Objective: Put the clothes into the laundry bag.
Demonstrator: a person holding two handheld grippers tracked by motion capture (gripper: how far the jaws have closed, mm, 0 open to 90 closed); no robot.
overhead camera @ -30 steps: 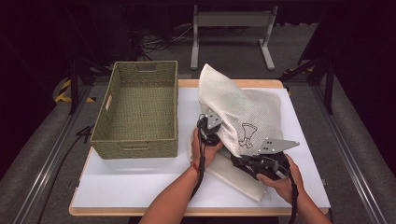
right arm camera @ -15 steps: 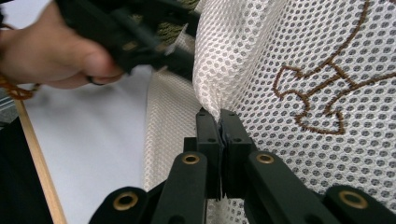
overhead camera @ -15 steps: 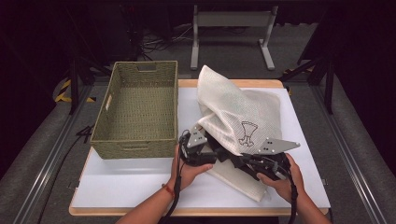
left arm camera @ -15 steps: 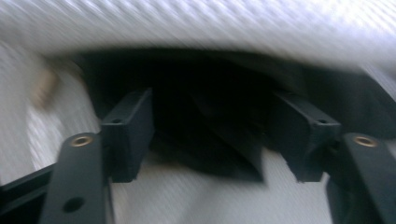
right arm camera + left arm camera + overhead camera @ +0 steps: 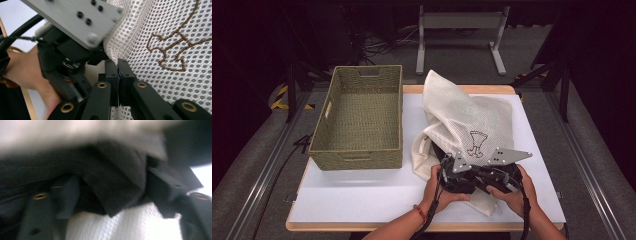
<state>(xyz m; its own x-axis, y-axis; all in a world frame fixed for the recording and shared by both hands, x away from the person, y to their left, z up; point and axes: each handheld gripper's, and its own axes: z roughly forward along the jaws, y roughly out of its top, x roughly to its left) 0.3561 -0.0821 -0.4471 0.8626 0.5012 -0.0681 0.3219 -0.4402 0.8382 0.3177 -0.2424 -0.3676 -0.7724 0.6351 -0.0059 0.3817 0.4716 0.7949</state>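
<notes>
High view: the white mesh laundry bag with a brown embroidered emblem (image 5: 467,125) lies on the white table top (image 5: 362,195), right of the empty olive woven basket (image 5: 357,117). The bag's far end stands up in a peak; its mouth faces the near edge, where both my hands meet. I have the right gripper (image 5: 492,175) pinching the bag's near rim, which I judge is there to keep the mouth lifted and anchored. The left gripper (image 5: 452,172) sits just left of it, nose into the opening, where a dark patch shows under the mesh.

Left gripper view: blurred. A dark, finely ribbed piece of fabric (image 5: 112,187) lies between my two black jaws, with the bag's white mesh below and above it. The jaws stand partly apart and have just been closing in; the pads do not look pressed on the cloth yet, so I read this one as open around the dark fabric, going for a grip inside the bag.

Right gripper view: the jaws are closed tight, pads together with a fold of mesh squeezed between them. The weave is an open honeycomb, off-white, soft and slack, creasing where it is pinched; the brown stitched emblem sits to the right. The left gripper's grey plate and the hand behind it crowd in at the left, touching the bag.
</notes>
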